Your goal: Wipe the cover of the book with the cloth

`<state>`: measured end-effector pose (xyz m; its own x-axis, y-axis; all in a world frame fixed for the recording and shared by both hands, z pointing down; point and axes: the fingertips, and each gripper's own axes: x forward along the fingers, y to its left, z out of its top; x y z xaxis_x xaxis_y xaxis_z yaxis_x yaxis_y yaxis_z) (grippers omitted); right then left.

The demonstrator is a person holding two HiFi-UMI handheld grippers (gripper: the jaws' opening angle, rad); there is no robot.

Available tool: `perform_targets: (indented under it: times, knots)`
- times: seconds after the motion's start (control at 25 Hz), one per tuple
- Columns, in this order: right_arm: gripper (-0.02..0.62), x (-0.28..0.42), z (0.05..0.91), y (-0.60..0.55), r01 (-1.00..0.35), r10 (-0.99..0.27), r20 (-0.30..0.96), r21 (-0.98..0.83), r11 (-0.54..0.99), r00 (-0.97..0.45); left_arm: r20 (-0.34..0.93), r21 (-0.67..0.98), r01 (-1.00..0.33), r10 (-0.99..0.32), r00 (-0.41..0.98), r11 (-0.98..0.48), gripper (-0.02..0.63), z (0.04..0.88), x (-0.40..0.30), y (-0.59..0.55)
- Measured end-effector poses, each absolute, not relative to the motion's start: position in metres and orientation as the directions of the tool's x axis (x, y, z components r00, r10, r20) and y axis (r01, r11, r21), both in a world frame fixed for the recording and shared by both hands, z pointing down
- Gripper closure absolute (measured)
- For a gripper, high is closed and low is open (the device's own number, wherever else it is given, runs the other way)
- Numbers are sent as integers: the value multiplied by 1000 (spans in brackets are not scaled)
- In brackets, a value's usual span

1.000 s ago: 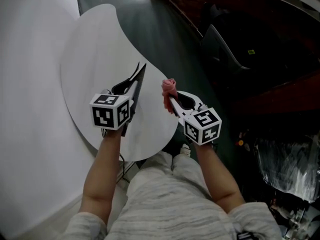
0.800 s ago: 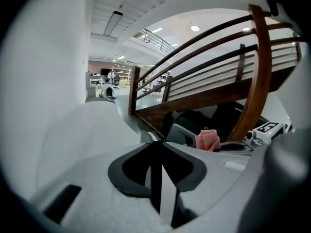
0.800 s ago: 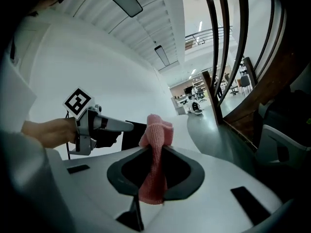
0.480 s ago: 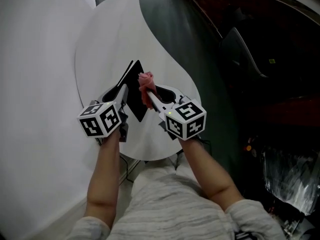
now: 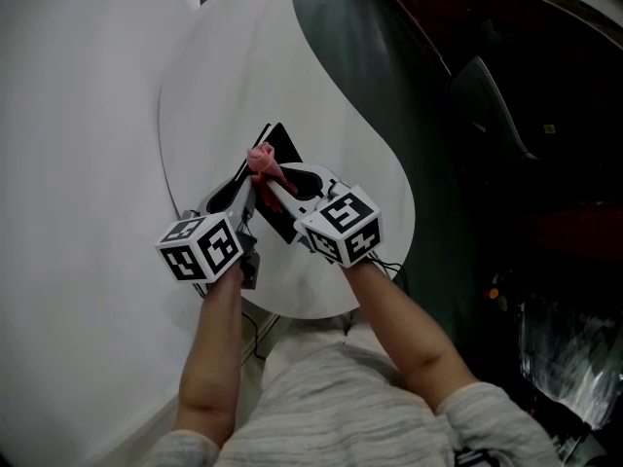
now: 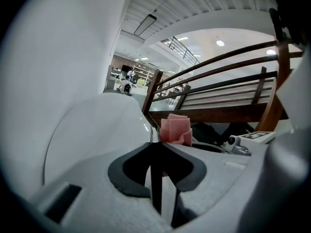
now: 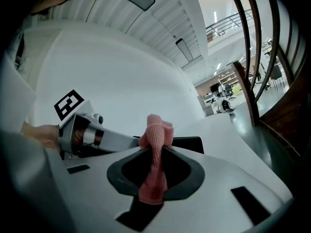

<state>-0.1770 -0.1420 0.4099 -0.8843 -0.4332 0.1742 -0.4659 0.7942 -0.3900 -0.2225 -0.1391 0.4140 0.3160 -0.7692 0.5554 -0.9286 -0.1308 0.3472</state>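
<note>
Pink up front: the cloth [image 7: 154, 166] is clamped between the jaws of the right tool [image 5: 265, 179]. One end bunches past the tips and the rest hangs back through the opening. Across from it, the left tool [image 6: 155, 143] has its jaws closed on the thin edge of the black book [image 5: 283, 148]. The book stands tilted up on edge between the two tools, over the white round worktop [image 5: 341, 115].

The bunched end of the cloth sits right at the left tool's tips, against the book's upper part. How hard it presses, I can't tell. The two tools angle in toward each other, tips nearly meeting, marker cubes trailing back toward the person's bare forearms.

To the outside of the left tool there's a plain white wall [image 5: 78, 163]. Beyond the right tool the dark floor [image 5: 409, 86] falls away, and a brown wooden railing [image 6: 228, 76] runs behind. Nothing else lies on the worktop ahead of the tips.
</note>
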Motion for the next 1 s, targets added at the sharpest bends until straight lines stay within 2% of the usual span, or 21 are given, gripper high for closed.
perform_targets:
  times: [0.36,1.0]
  knots:
    - [543,-197,428,-146,-440,-407,167,-373,817,-898,554,369,-921,-764,329,-129,528,423,-234,-136]
    - [543,-178,468,-200,-575,-499,288,-359,735,-817,559,385,-913,-754,345,-133,528,422,-239,-134]
